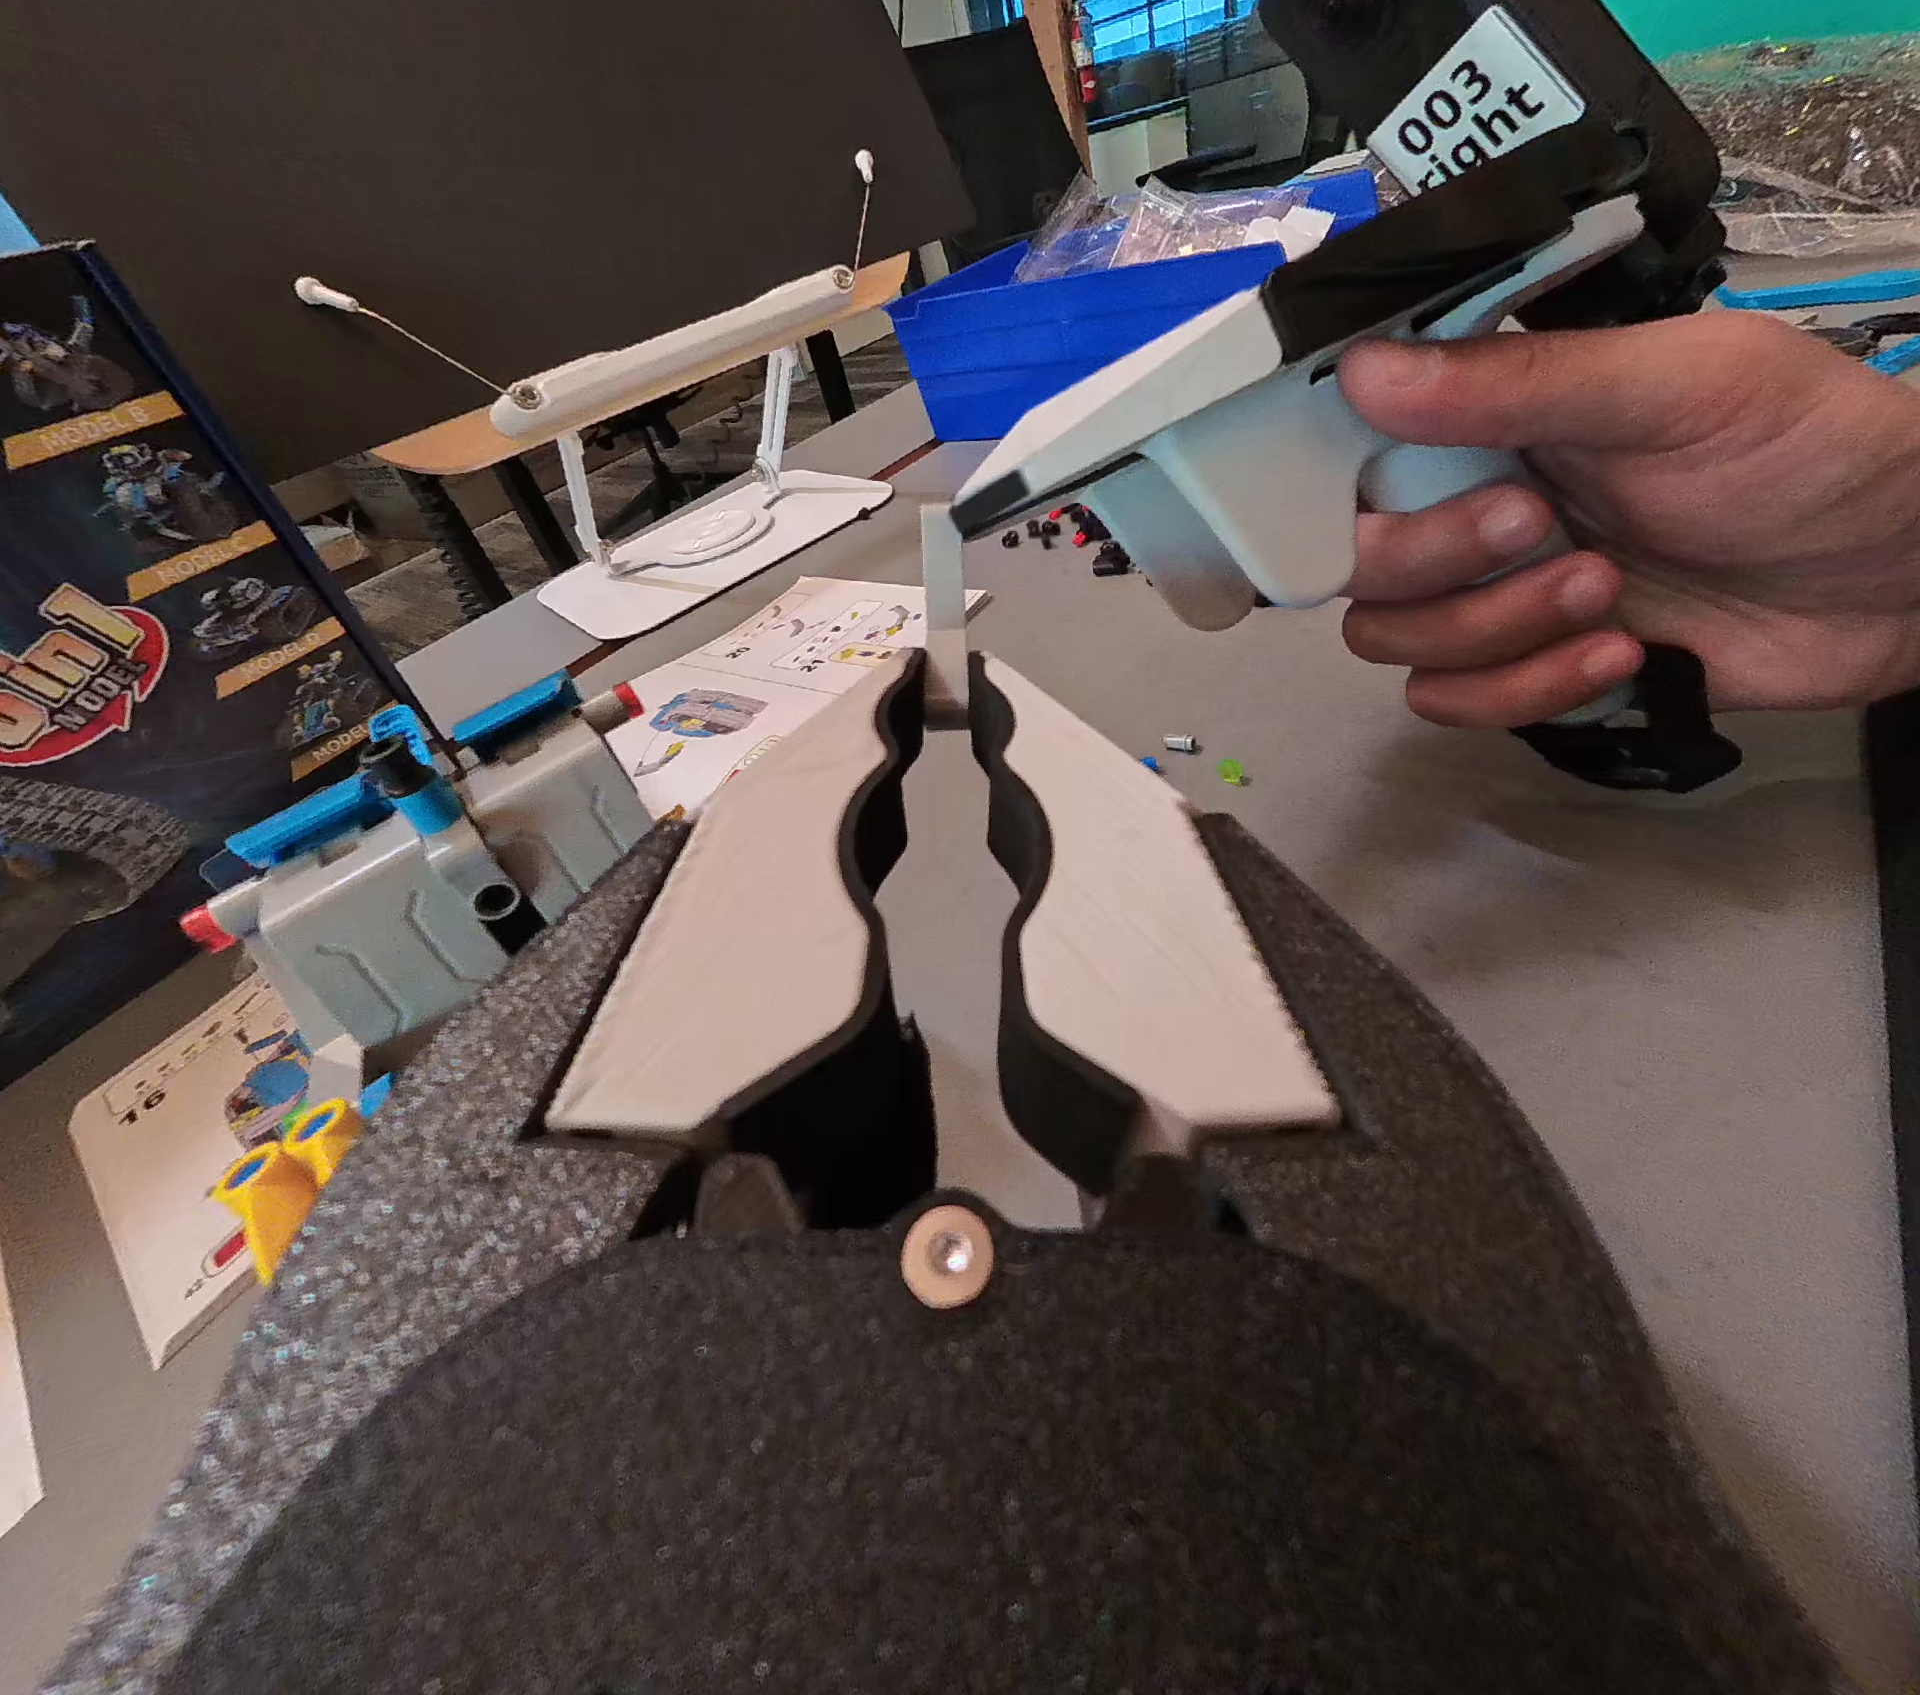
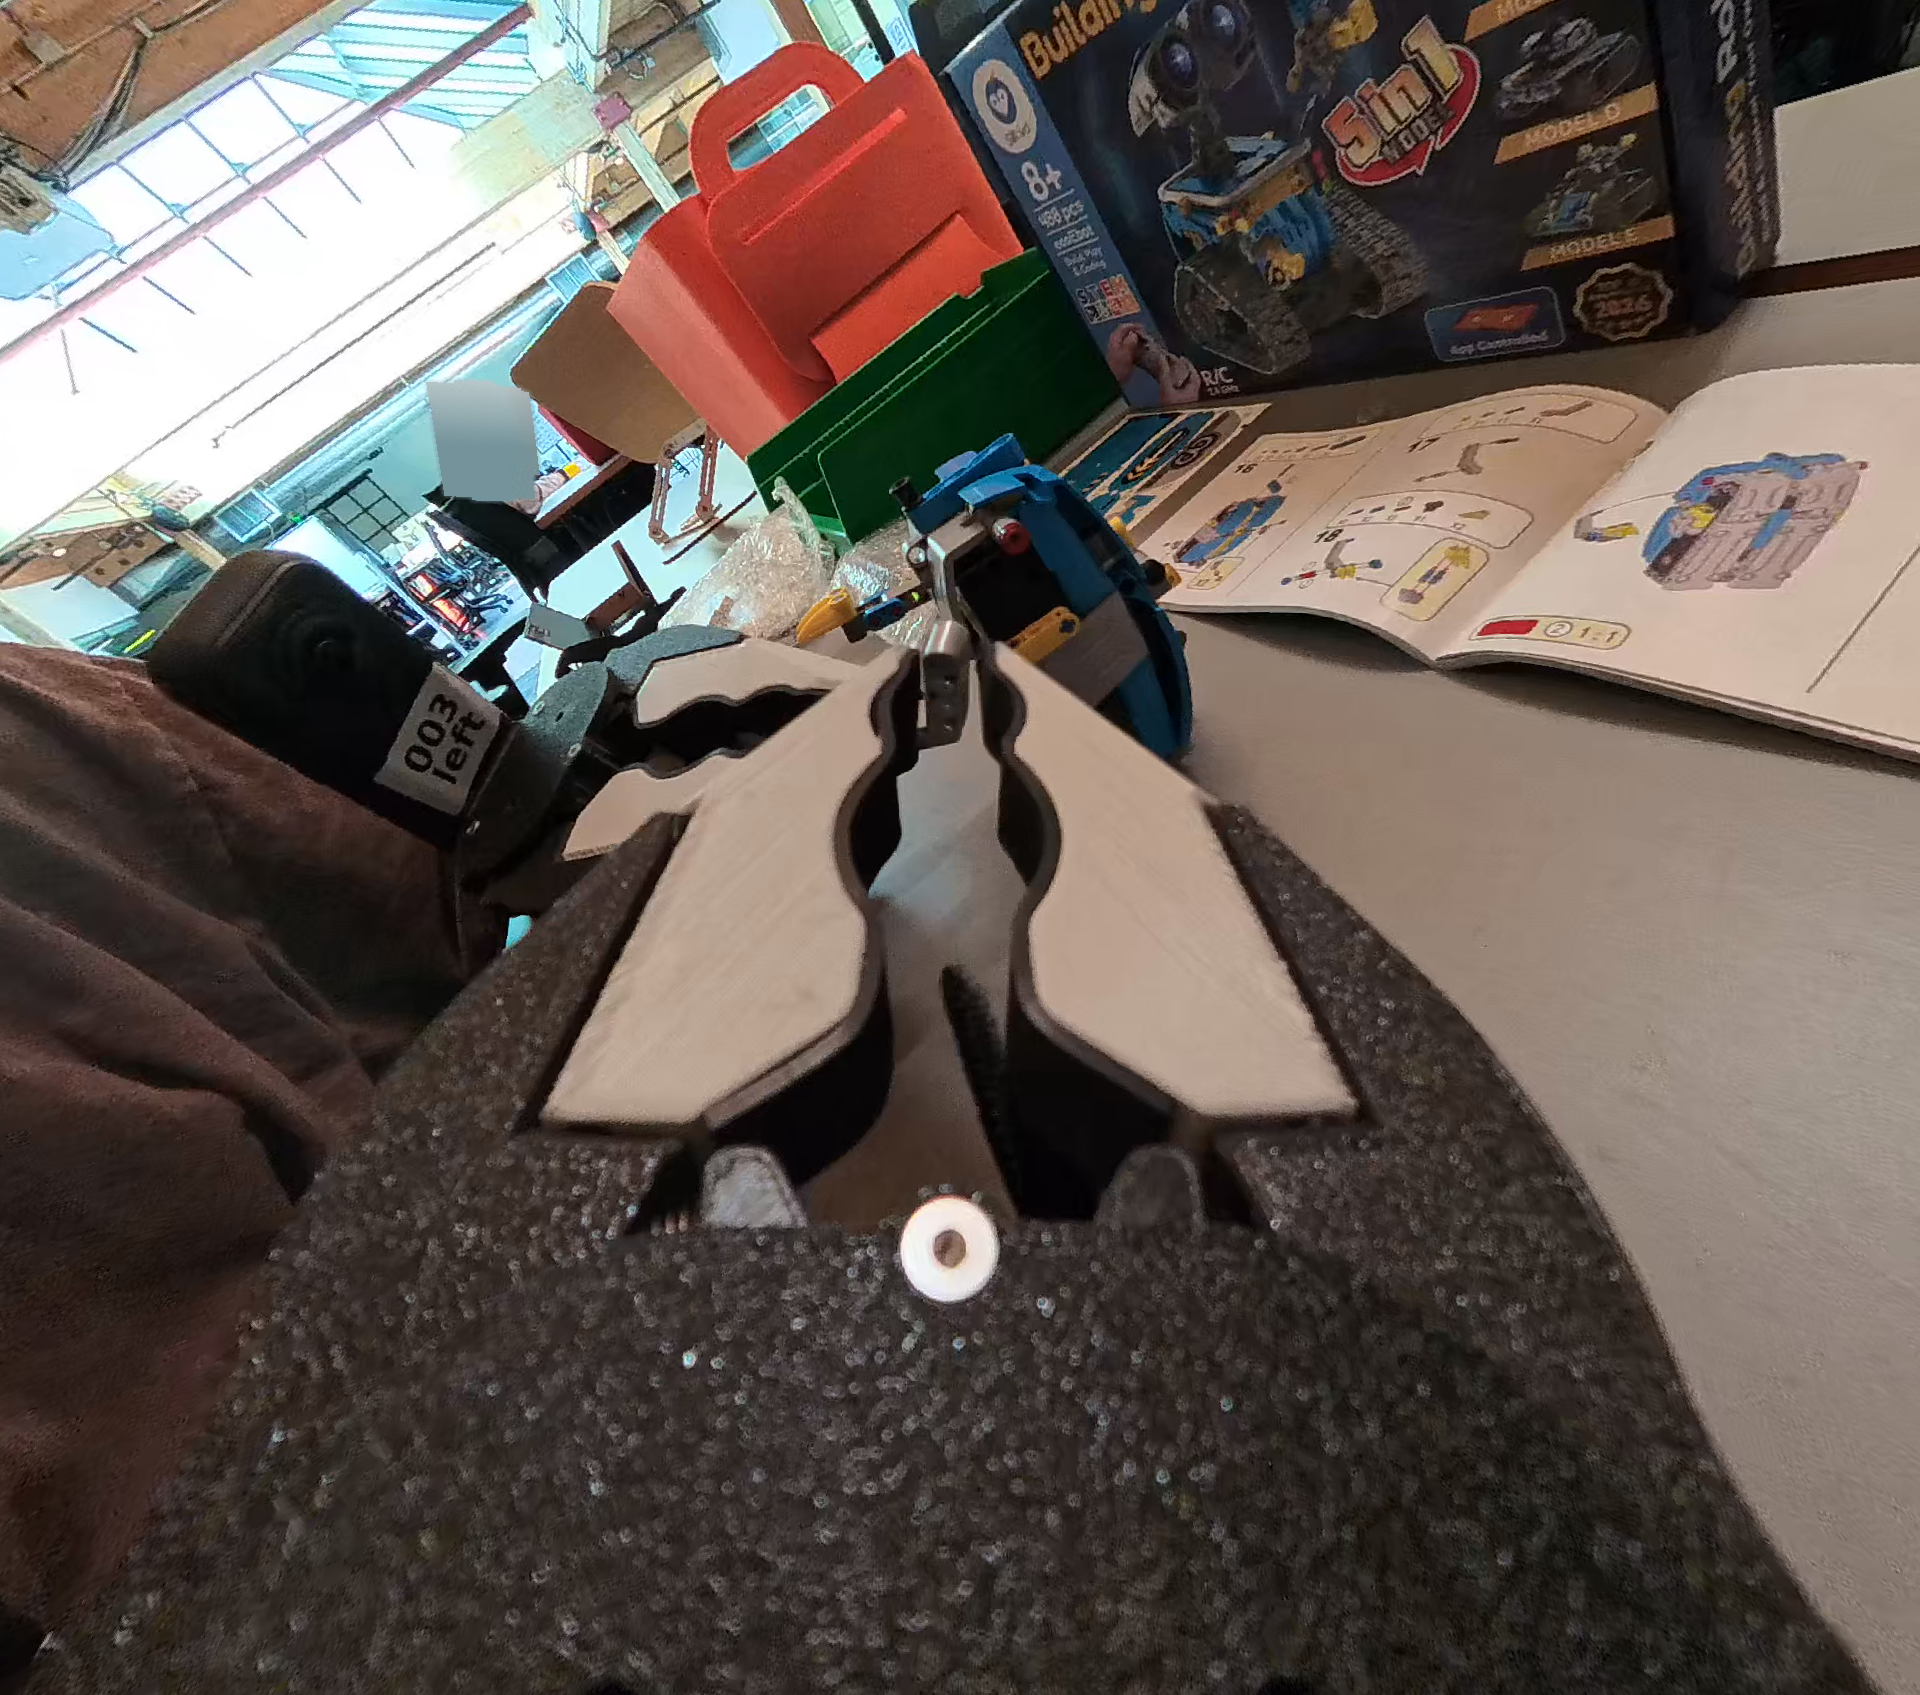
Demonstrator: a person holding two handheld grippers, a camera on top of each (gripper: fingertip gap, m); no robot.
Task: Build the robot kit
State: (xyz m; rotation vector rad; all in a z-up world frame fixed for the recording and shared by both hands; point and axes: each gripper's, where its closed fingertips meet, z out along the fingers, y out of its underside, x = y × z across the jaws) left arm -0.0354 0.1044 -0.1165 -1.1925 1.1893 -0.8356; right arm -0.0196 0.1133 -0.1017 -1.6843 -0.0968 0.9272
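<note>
My left gripper is shut on the lower end of a thin pale grey beam held upright above the grey table. My right gripper, held by a hand, comes in from the right and is shut on the beam's upper end. In the right wrist view the right gripper pinches the holed grey beam, and the left gripper's fingers reach in from the left. A blue and grey block model stands just beyond; it also shows in the left wrist view.
An open instruction booklet lies on the table. A dark kit box stands behind. A blue bin, a white stand, small loose parts, an orange box and a green bin are nearby. Less than 4 cm separates the two grippers' tips.
</note>
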